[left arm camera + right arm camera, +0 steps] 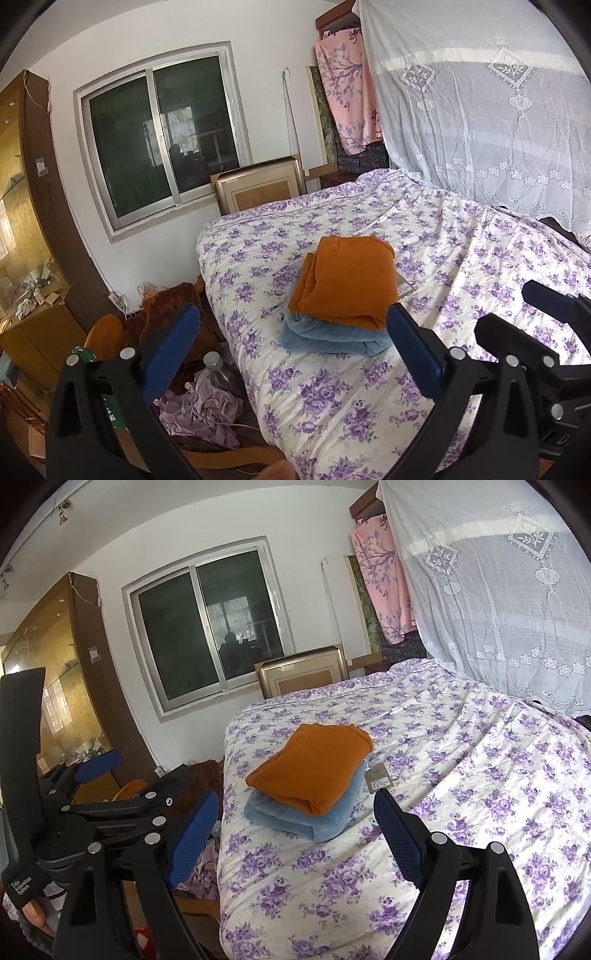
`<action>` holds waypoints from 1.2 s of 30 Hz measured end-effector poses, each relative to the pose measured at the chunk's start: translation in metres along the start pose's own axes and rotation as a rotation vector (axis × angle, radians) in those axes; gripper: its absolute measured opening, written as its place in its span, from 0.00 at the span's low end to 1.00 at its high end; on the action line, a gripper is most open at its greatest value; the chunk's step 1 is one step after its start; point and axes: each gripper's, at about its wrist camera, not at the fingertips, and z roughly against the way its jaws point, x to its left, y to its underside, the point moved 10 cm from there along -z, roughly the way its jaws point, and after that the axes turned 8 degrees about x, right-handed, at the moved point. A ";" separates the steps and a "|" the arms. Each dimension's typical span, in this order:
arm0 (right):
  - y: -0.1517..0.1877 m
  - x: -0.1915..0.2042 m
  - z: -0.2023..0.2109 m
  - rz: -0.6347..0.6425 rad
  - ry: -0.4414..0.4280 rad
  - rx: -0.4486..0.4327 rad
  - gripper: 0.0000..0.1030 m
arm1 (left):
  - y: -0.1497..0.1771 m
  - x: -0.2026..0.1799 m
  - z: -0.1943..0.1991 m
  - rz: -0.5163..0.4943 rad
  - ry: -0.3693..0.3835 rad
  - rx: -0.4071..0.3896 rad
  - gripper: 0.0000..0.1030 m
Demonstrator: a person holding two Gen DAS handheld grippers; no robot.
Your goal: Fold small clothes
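A folded orange garment (345, 280) lies on top of a folded light blue garment (332, 338) on the bed with the purple-flowered cover (461, 266). A paper tag (378, 777) sticks out at the stack's right side. The stack also shows in the right wrist view, orange (310, 768) over blue (295, 818). My left gripper (291, 332) is open and empty, held above the bed's near edge, short of the stack. My right gripper (295, 818) is open and empty beside it. The right gripper shows in the left wrist view (517, 314) and the left gripper in the right wrist view (110, 775).
A white lace curtain (480, 110) hangs over the bed's right side. Crumpled lilac cloth (207, 410), a bottle (214, 362) and a wooden chair (107, 332) crowd the floor left of the bed. A glass cabinet (22, 221) stands at the left wall, under a window (162, 136).
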 end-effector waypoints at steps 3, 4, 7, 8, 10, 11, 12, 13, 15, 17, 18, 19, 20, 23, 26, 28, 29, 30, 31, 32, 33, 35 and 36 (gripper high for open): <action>0.001 -0.001 -0.002 0.000 0.008 0.002 0.84 | 0.001 -0.001 -0.002 0.003 0.007 0.009 0.96; 0.001 -0.002 -0.002 0.000 0.010 0.003 0.84 | 0.001 -0.002 -0.003 0.004 0.008 0.013 0.96; 0.001 -0.003 -0.003 -0.001 0.015 0.005 0.84 | 0.003 -0.002 -0.006 0.005 0.008 0.020 0.96; 0.001 -0.003 -0.004 -0.001 0.016 0.006 0.84 | 0.002 -0.002 -0.007 0.005 0.008 0.022 0.96; 0.002 -0.004 -0.004 -0.001 0.018 0.008 0.84 | 0.003 -0.003 -0.007 0.004 0.008 0.025 0.96; 0.002 -0.004 -0.005 -0.001 0.019 0.009 0.84 | 0.003 -0.003 -0.007 0.004 0.008 0.026 0.96; 0.002 -0.005 -0.005 -0.002 0.020 0.010 0.84 | 0.003 -0.003 -0.008 0.004 0.006 0.027 0.96; 0.002 -0.005 -0.006 -0.002 0.021 0.011 0.84 | 0.004 -0.003 -0.008 0.003 0.005 0.027 0.96; 0.002 -0.005 -0.006 -0.001 0.022 0.013 0.84 | 0.004 -0.003 -0.009 0.001 0.003 0.029 0.96; 0.002 -0.005 -0.006 -0.002 0.022 0.012 0.84 | 0.004 -0.003 -0.010 0.001 0.004 0.031 0.96; 0.002 -0.005 -0.006 -0.001 0.024 0.015 0.84 | 0.004 -0.003 -0.010 0.001 0.003 0.031 0.96; 0.002 -0.005 -0.006 -0.001 0.023 0.015 0.84 | 0.004 -0.003 -0.010 0.000 0.003 0.031 0.96; 0.002 -0.005 -0.006 -0.002 0.024 0.014 0.84 | 0.004 -0.003 -0.010 0.000 0.003 0.031 0.96; 0.003 -0.007 -0.007 -0.003 0.026 0.013 0.84 | 0.004 -0.003 -0.009 -0.002 0.002 0.029 0.96; 0.003 -0.007 -0.007 -0.003 0.026 0.014 0.84 | 0.004 -0.003 -0.009 0.000 0.002 0.031 0.96; 0.003 -0.007 -0.006 -0.003 0.026 0.014 0.84 | 0.005 -0.004 -0.010 -0.001 0.002 0.032 0.96; 0.003 -0.007 -0.006 -0.002 0.026 0.014 0.84 | 0.005 -0.004 -0.010 0.000 0.003 0.032 0.96; 0.003 -0.007 -0.006 -0.002 0.026 0.014 0.84 | 0.004 -0.004 -0.009 0.000 0.003 0.032 0.96; 0.003 -0.007 -0.007 -0.002 0.027 0.015 0.84 | 0.005 -0.004 -0.010 0.000 0.003 0.033 0.96; 0.003 -0.007 -0.006 -0.002 0.025 0.015 0.84 | 0.005 -0.004 -0.011 -0.002 0.004 0.033 0.96; 0.003 -0.007 -0.006 -0.002 0.025 0.015 0.84 | 0.005 -0.004 -0.010 -0.001 0.003 0.034 0.96; 0.004 -0.009 -0.007 -0.004 0.028 0.016 0.84 | 0.007 -0.004 -0.012 -0.001 0.006 0.038 0.96; 0.004 -0.010 -0.007 -0.005 0.029 0.016 0.84 | 0.008 -0.004 -0.014 -0.002 0.007 0.039 0.96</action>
